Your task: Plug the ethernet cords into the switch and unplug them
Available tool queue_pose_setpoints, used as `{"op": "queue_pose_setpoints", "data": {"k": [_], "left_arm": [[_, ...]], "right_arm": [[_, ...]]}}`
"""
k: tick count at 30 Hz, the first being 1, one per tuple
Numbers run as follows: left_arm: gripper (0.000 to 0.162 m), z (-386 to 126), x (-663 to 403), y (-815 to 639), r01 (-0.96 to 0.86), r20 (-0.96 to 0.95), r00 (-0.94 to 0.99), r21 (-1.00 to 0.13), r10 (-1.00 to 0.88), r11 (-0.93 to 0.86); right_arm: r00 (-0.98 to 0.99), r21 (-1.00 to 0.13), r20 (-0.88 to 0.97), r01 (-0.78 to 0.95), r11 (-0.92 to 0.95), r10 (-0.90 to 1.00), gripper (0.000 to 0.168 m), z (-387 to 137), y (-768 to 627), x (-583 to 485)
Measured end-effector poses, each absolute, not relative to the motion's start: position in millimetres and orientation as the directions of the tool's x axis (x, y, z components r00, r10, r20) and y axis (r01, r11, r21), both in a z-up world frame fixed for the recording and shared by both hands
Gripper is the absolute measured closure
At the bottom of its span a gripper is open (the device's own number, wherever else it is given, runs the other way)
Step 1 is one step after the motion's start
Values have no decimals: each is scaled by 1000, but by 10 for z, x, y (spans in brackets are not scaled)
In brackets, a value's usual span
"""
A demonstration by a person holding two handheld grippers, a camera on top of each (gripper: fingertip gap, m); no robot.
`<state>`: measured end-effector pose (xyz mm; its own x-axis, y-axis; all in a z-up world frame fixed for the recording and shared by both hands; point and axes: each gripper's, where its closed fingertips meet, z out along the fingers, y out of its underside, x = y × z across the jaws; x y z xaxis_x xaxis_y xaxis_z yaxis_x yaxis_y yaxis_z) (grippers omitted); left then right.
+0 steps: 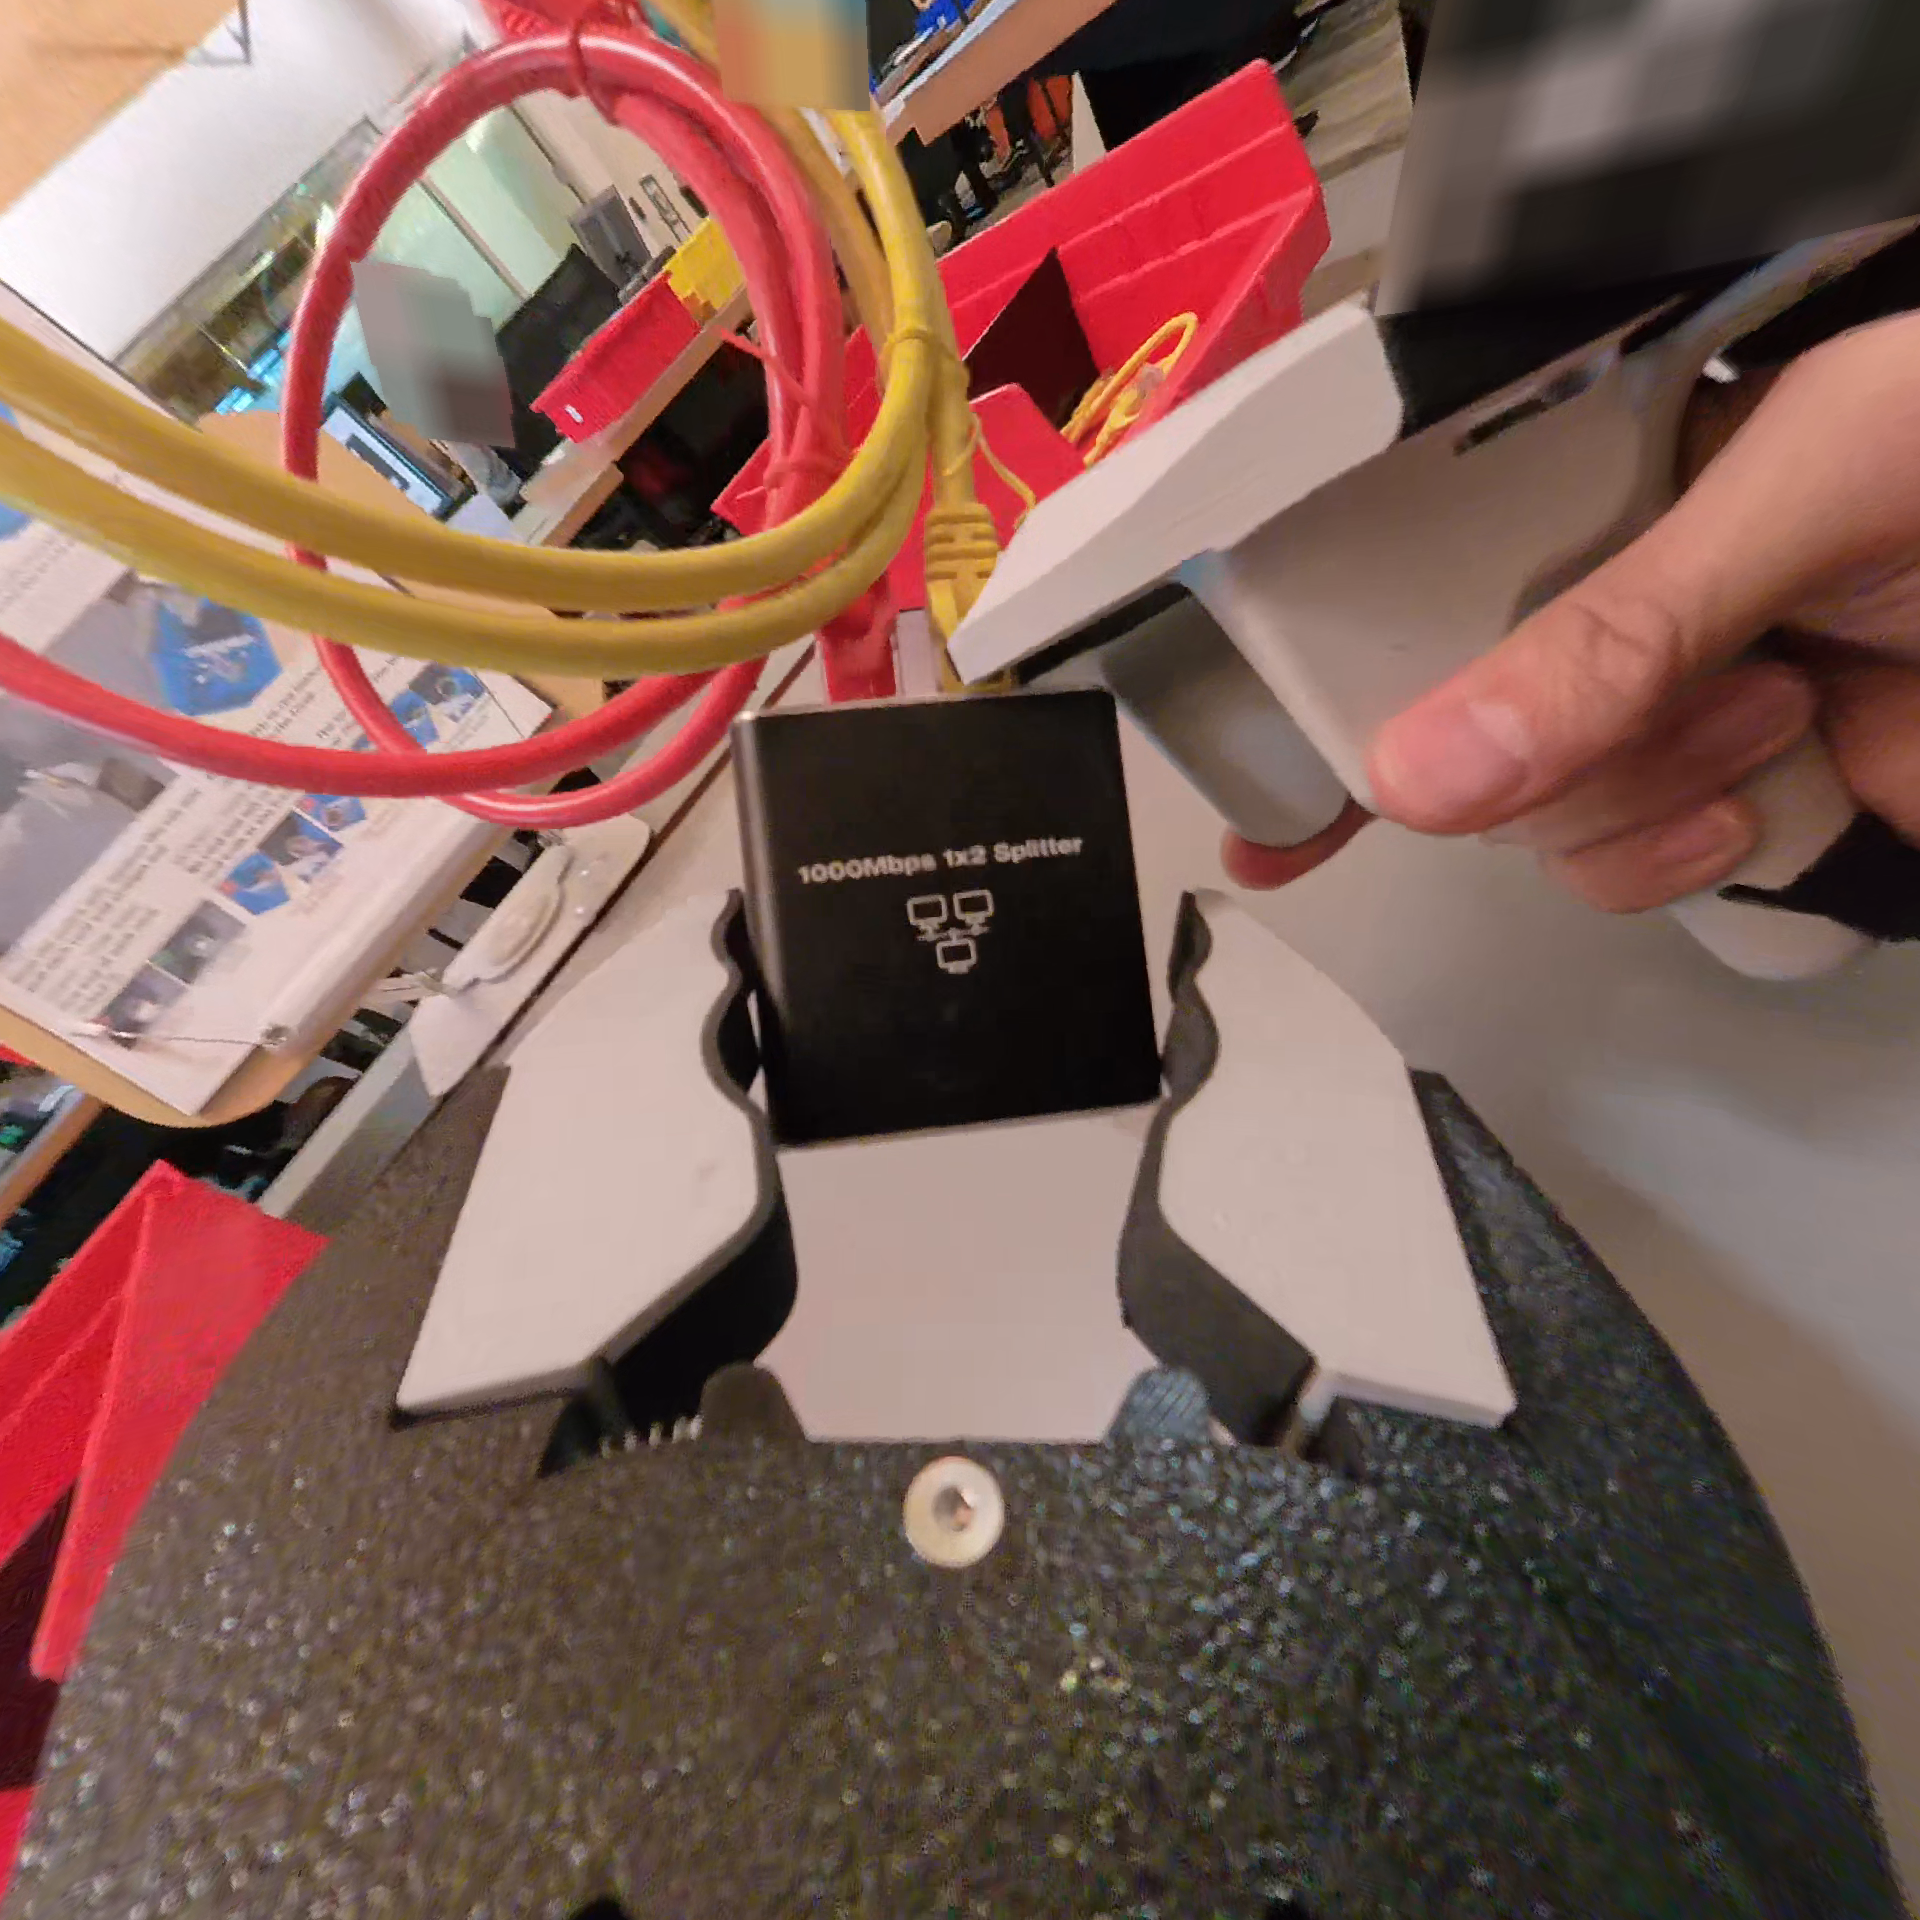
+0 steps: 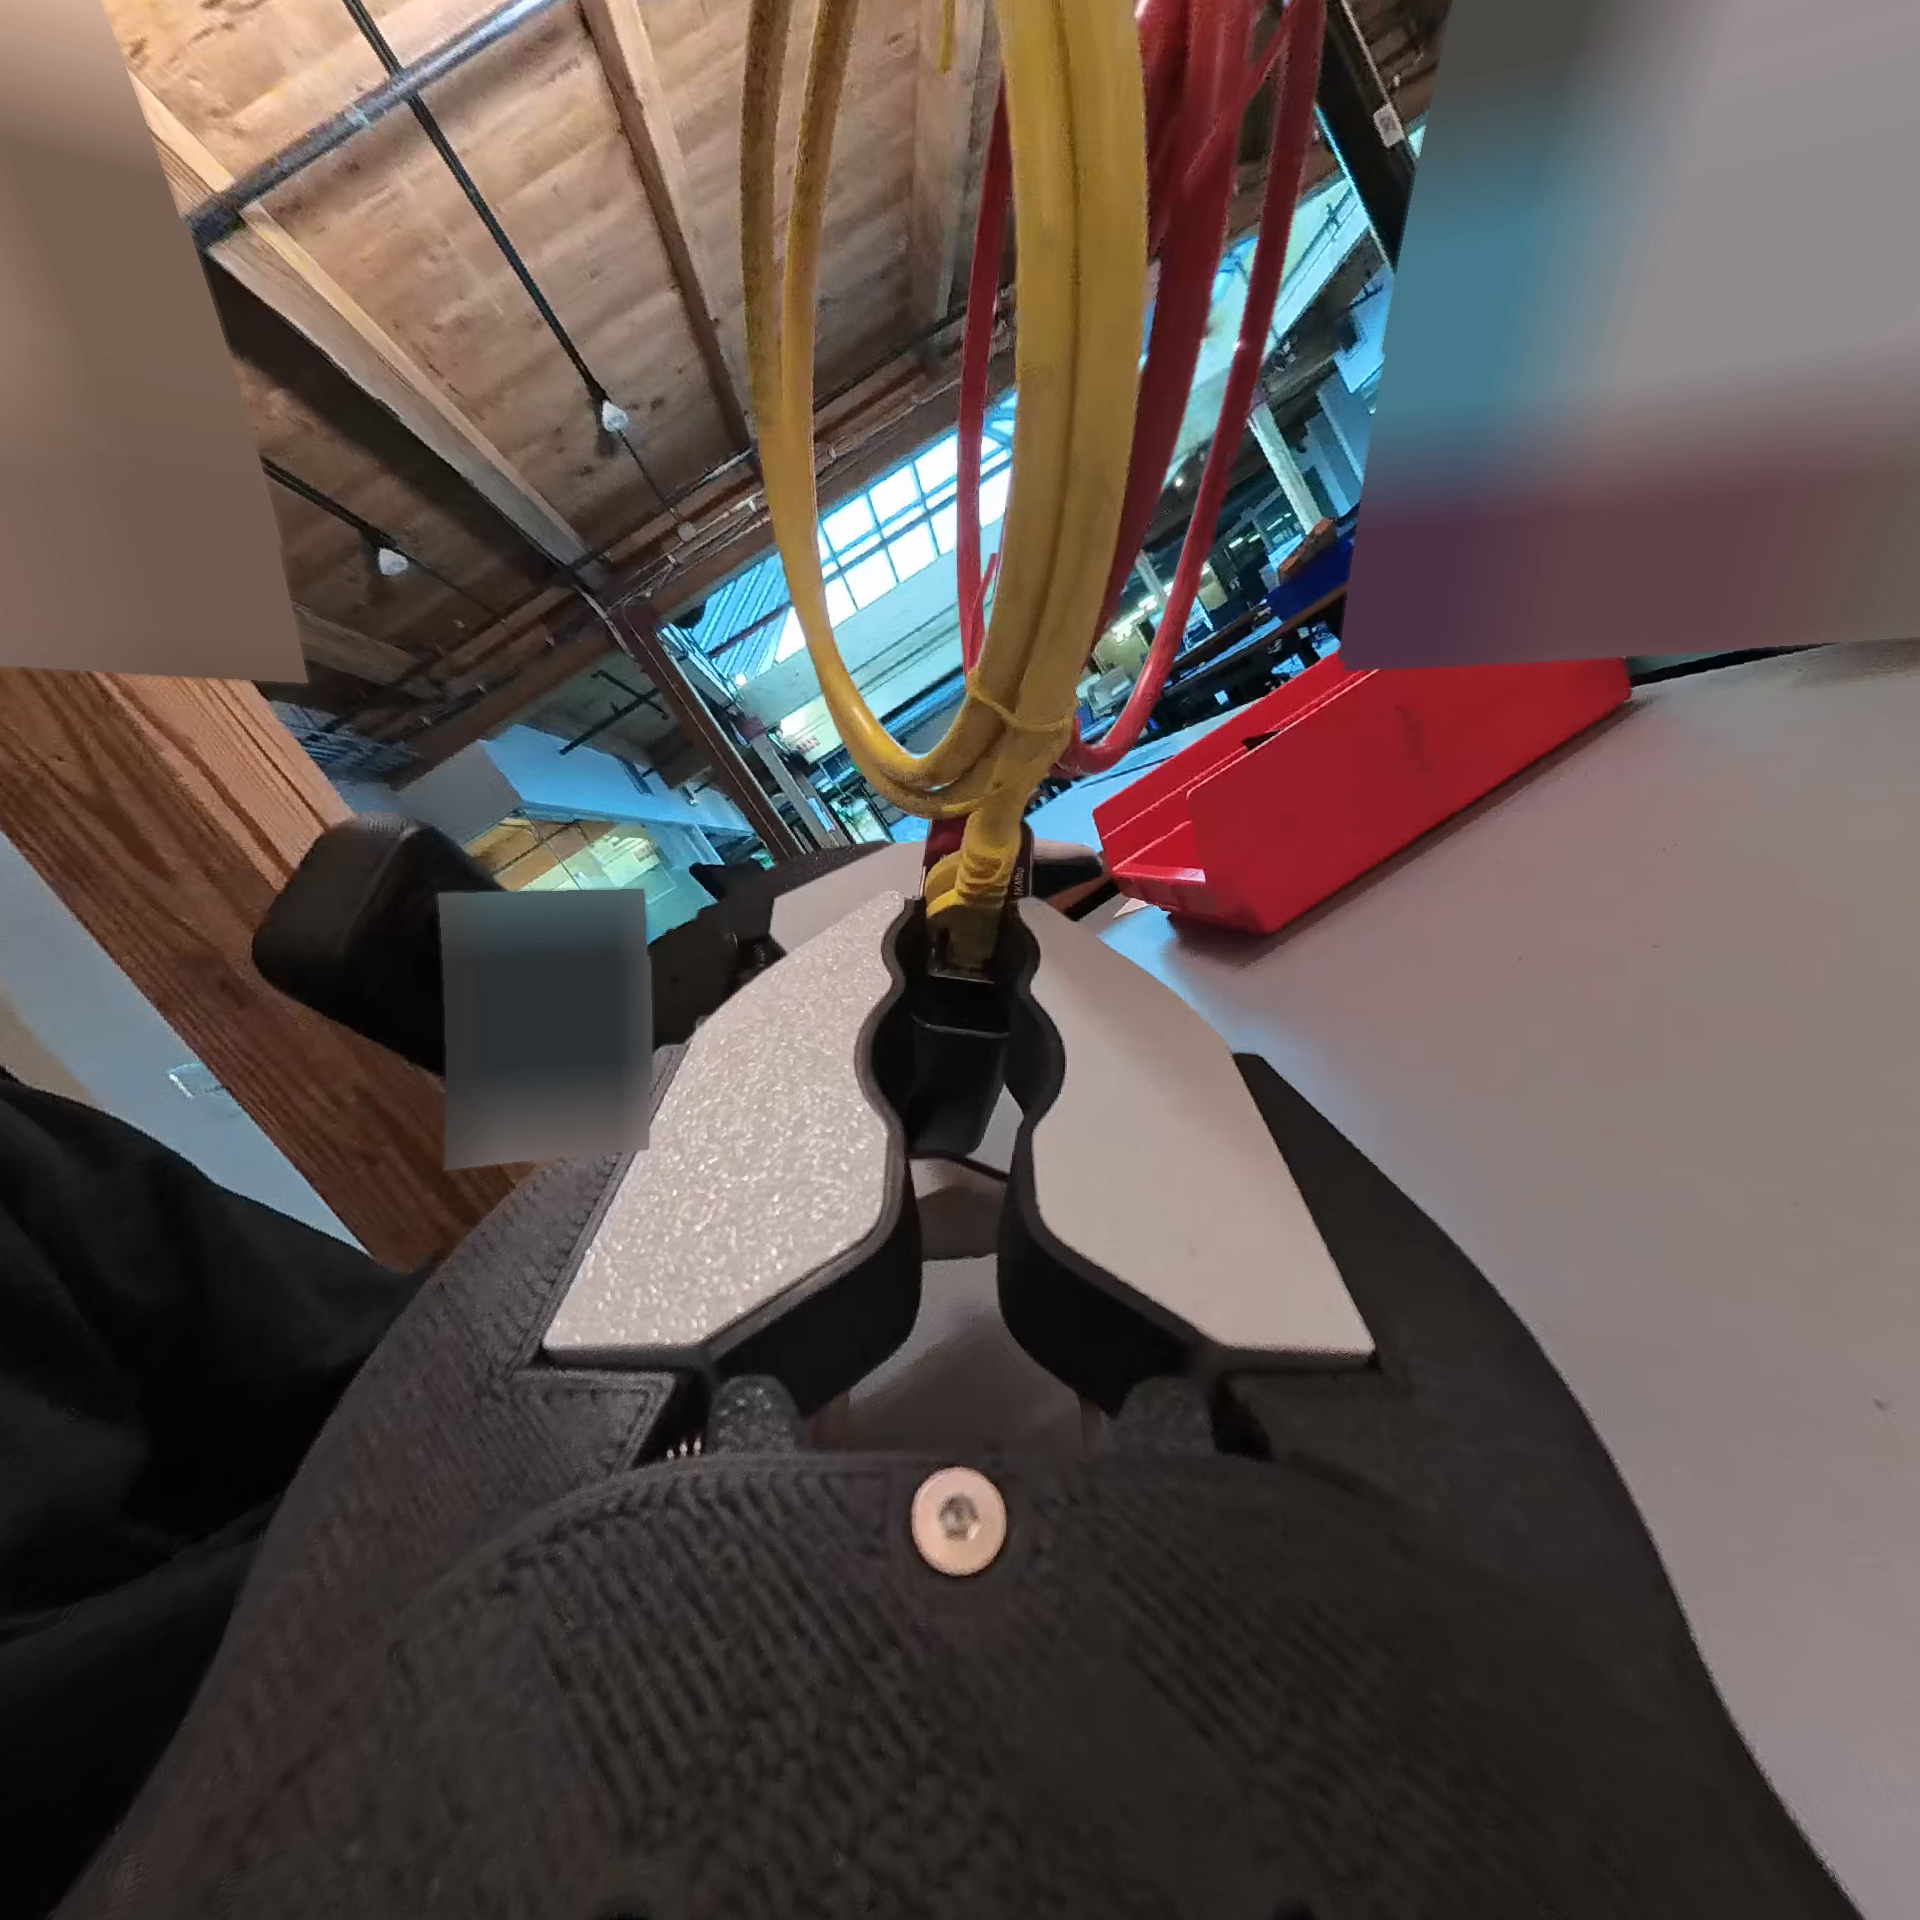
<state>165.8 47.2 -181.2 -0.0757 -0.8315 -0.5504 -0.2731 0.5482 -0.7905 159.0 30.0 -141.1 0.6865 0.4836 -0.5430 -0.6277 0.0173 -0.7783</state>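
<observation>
The black switch (image 1: pixel 945 914) is a small box, clamped upright between the two grey fingers of my left gripper (image 1: pixel 966 935), which is shut on it. A yellow cord (image 1: pixel 520 582) and a red cord (image 1: pixel 312 769) loop up from its far end. The yellow plug (image 1: pixel 951 551) sits in a port, with the red plug (image 1: pixel 857 644) beside it. My right gripper (image 2: pixel 961 920) is closed around the yellow plug (image 2: pixel 971 883) at the switch's edge (image 2: pixel 956 1049). Its grey finger (image 1: pixel 1174 488) shows in the left wrist view, held by a hand (image 1: pixel 1662 675).
Red plastic bins (image 1: pixel 1174 239) stand on the pale table (image 1: pixel 1558 1091) behind the switch; one also shows in the right wrist view (image 2: pixel 1351 790). A printed poster board (image 1: pixel 156 831) lies to the left. A wooden post (image 2: pixel 156 883) stands at left. Less than 4 cm separates the two grippers' tips.
</observation>
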Motion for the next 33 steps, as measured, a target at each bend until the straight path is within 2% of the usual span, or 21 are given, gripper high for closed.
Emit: {"op": "queue_pose_setpoints", "data": {"k": [3, 9, 13, 18, 22, 25, 31, 33], "left_arm": [[86, -1815, 1673, 489, -279, -509, -62, -817, -858, 505], [89, -1841, 1678, 551, -317, -538, -52, -790, -841, 525], [89, -1850, 1709, 604, -379, -628, -59, -705, -776, 600], [90, -1823, 1725, 601, -376, -634, -35, -708, -773, 598], [91, -1719, 1747, 519, -321, -605, -26, -749, -796, 580], [91, -1746, 1763, 550, -343, -639, -6, -721, -769, 602], [92, -1855, 1757, 595, -398, -667, -4, -683, -745, 613], [94, -1907, 1764, 548, -380, -567, -36, -754, -823, 536]], "right_arm": [[711, -801, -530, -599, 4, 461, 154, -1460, 341, 1556], [728, -807, -529, -591, 7, 437, 154, -1451, 369, 1532], [680, -756, -584, -654, 7, 443, 154, -1473, 365, 1594], [763, -827, -513, -562, 12, 393, 154, -1440, 341, 1600], [595, -666, -631, -744, 46, 498, 155, -1341, 299, 1654], [551, -620, -666, -784, 38, 503, 155, -1364, 308, 1682], [632, -688, -648, -725, 28, 426, 155, -1485, 345, 1711], [703, -754, -595, -656, 33, 388, 155, -1511, 346, 1711]]}}
